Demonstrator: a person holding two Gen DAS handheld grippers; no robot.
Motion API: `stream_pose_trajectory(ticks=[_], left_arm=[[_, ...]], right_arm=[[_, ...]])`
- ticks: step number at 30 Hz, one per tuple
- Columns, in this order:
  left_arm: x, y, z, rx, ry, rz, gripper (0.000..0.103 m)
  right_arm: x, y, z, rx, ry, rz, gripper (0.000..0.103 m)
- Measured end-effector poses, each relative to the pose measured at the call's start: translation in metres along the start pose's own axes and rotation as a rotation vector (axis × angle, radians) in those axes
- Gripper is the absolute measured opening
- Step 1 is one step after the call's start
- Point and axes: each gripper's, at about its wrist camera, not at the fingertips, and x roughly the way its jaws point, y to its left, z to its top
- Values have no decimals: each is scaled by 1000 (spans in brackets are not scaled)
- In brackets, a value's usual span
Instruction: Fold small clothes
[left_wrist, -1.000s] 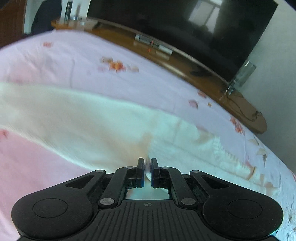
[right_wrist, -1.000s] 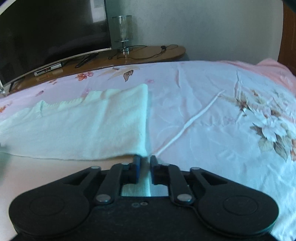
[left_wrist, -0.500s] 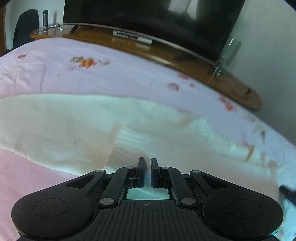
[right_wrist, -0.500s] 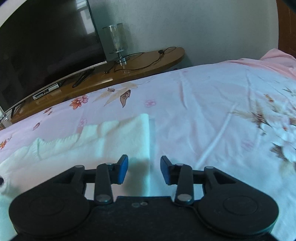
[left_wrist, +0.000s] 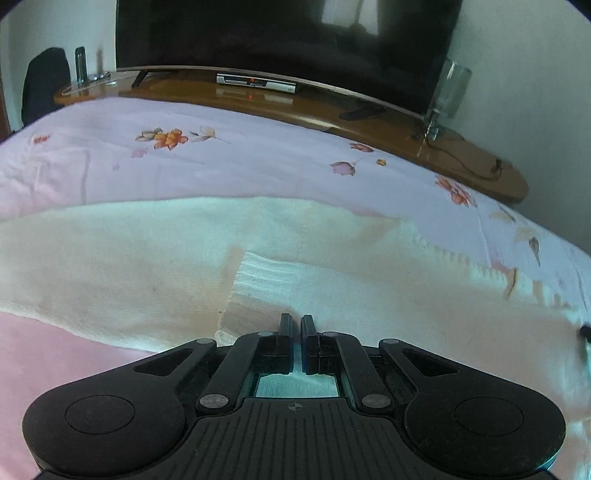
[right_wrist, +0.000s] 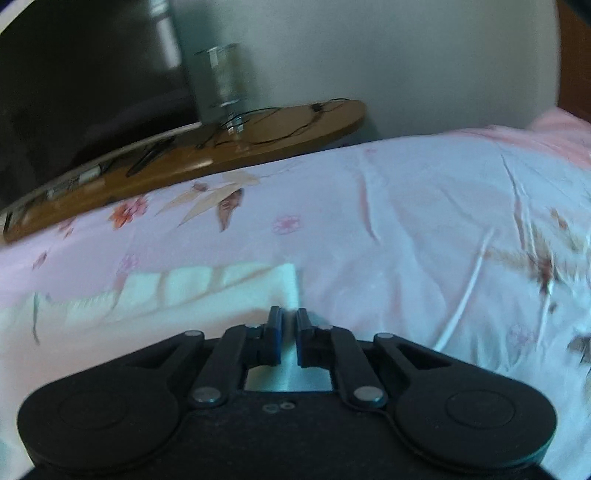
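Apparently both grippers, left gripper (left_wrist: 296, 325) and right gripper (right_wrist: 288, 317), had jaws pinched on the cream sweater (left_wrist: 129, 258), whose thin edge hold risked slipping loose and spoiling the fold on the bed (left_wrist: 258, 147).

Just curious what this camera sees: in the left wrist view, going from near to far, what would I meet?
Black fingers → cream garment → pink floral bedsheet → wooden TV stand → TV.
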Motion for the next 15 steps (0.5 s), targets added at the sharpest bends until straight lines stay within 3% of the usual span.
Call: stream_pose_trajectory(ticks=[3,9,15], left_arm=[[-13,7,-2,-24,21,3,5],[-31,43,-5,-67,99,28,5],[-53,127,-9,-197,126,46,5]], right_arm=[[-24,12,1,-4,-32,64,25],[-48,82,-21,-137,33,203,32],[-68,149,-46,-200,64,276,43]])
